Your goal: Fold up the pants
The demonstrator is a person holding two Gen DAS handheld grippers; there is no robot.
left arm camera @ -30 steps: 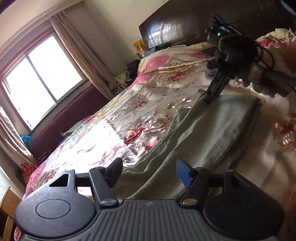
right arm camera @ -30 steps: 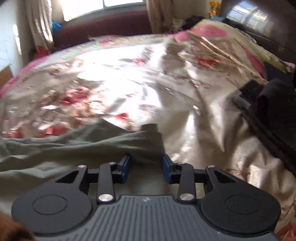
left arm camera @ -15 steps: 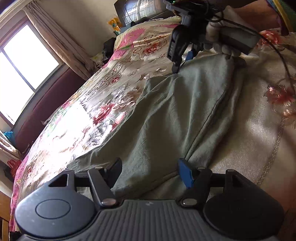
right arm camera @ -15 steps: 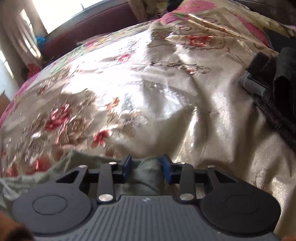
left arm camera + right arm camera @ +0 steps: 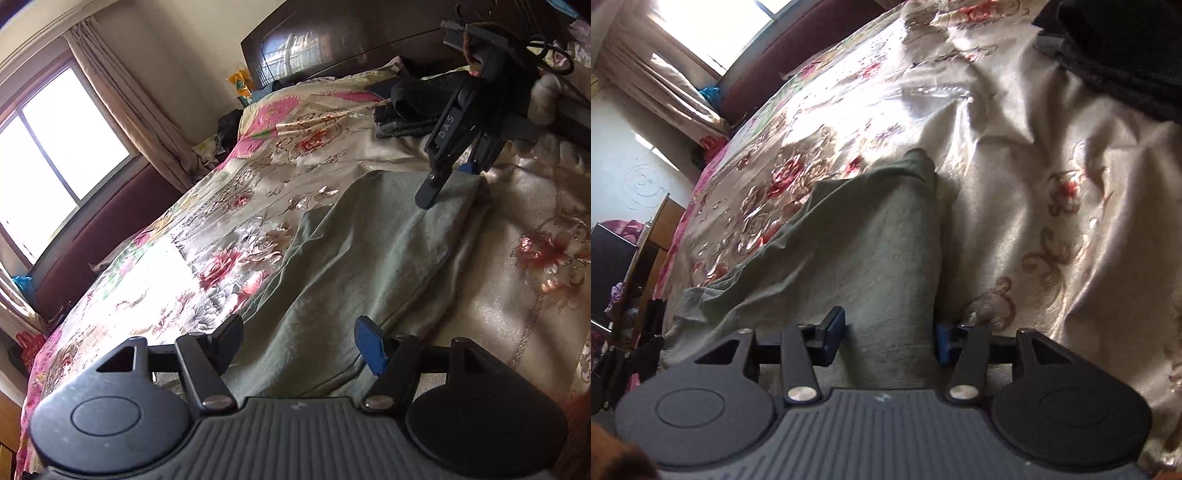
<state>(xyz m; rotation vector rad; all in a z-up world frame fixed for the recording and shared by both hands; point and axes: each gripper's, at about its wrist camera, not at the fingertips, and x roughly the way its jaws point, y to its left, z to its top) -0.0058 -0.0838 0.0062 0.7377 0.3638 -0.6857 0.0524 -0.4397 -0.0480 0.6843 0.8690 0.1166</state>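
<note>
- Pants (image 5: 354, 258), grey-green and already doubled over, lie flat on the flowered bedspread (image 5: 229, 206) toward the near side of the bed.
- Left gripper (image 5: 299, 339) hangs over the near end of the pants with its fingers spread wide and still parting; cloth lies below the gap, and neither pad presses on it.
- Only the left wrist view shows the right gripper (image 5: 447, 184) from outside: it tips down onto the far end of the pants, a gloved hand (image 5: 543, 99) behind it, with the dark headboard (image 5: 332, 44) and window (image 5: 55, 155) beyond.
- Right wrist view gives the closer look: the right gripper (image 5: 890, 332) straddles the folded edge of the pants (image 5: 857, 251), its jaws are opening, and the blue pads stand clear of the cloth between them.
- That same view alone shows a wooden chair (image 5: 661, 229) by the wall, and dark folded clothes (image 5: 1126, 48) at the top right.
</note>
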